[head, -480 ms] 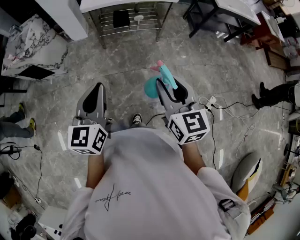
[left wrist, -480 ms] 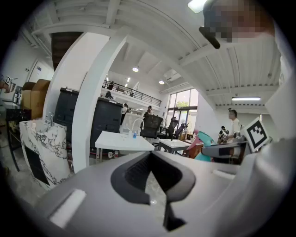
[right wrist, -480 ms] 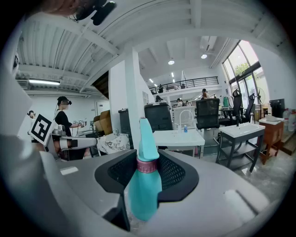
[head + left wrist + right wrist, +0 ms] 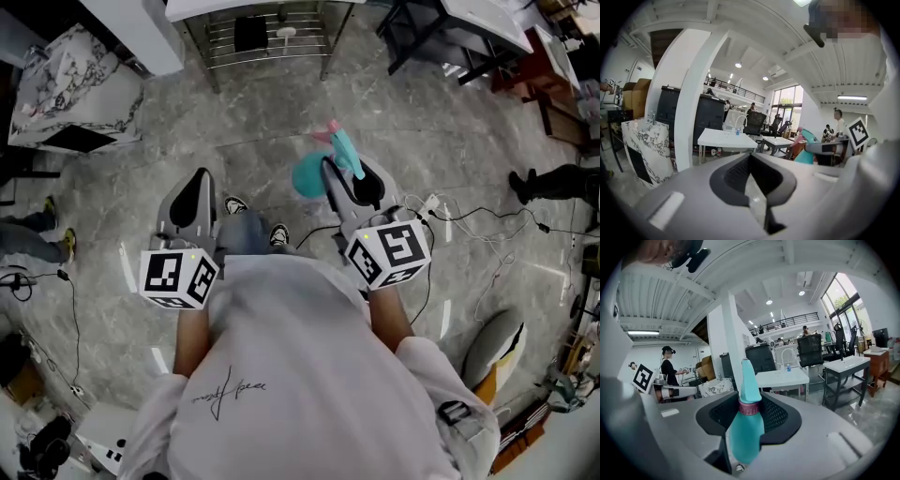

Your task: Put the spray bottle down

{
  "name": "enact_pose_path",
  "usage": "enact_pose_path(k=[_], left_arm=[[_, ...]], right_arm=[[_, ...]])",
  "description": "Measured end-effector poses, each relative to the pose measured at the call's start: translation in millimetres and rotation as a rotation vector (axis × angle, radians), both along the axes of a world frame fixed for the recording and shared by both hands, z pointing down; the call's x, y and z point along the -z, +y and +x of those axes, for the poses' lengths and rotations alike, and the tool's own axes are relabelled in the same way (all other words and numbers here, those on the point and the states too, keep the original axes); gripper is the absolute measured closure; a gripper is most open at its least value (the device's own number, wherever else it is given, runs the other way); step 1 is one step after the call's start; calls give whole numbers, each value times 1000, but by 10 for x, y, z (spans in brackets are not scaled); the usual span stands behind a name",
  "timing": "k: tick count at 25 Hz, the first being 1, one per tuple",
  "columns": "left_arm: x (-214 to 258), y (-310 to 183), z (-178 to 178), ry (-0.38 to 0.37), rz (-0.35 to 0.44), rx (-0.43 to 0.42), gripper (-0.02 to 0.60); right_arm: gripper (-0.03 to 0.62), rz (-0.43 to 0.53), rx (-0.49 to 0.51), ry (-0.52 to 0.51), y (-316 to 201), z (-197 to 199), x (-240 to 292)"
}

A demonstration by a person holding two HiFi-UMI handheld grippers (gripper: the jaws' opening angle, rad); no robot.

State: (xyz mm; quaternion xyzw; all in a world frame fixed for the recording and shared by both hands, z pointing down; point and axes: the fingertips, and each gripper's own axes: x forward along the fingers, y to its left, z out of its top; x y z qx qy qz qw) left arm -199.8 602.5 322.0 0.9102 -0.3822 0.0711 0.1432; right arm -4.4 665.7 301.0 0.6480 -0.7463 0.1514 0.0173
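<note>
Grey stone floor (image 4: 281,112) filled most of head view, and nothing but floor lay under the grippers. Wire shelf (image 4: 272,37) sat at top centre w/ a dark box and a small white item on it, well apart from both hands. Left gripper (image 4: 199,178), centre-left, had its jaws pressed together and empty. Right gripper (image 4: 349,180), centre-right, pinched the teal spray bottle (image 4: 745,432) round its upper body. Bottle's long axis was upright, nozzle up, base hanging free. Prob. next: carry it to a surface, base first, right hand only.
</note>
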Motion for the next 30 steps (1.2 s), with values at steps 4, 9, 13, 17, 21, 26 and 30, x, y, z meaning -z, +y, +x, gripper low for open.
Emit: enact_pose_path(k=[4, 9, 13, 17, 21, 26, 30], left_arm=[[-46, -109, 8, 5, -10, 8, 578], [-89, -403, 63, 22, 1, 16, 580], [-80, -705, 213, 21, -2, -14, 578], [-105, -974, 355, 12, -3, -66, 578], [-190, -1292, 437, 12, -29, -84, 578], [-187, -1761, 476, 13, -37, -87, 578], [-139, -2128, 434, 18, -23, -68, 578]], right_arm=[[459, -3, 20, -20, -94, -27, -28], [459, -9, 23, -12, -324, 20, -39], [459, -2, 21, -9, -612, 118, 16], [459, -8, 29, -13, -963, 156, 30], [459, -31, 28, -20, -1284, 176, -13], [459, -56, 45, -3, -1723, 180, -41], [459, -58, 45, -2, -2091, 169, -19]])
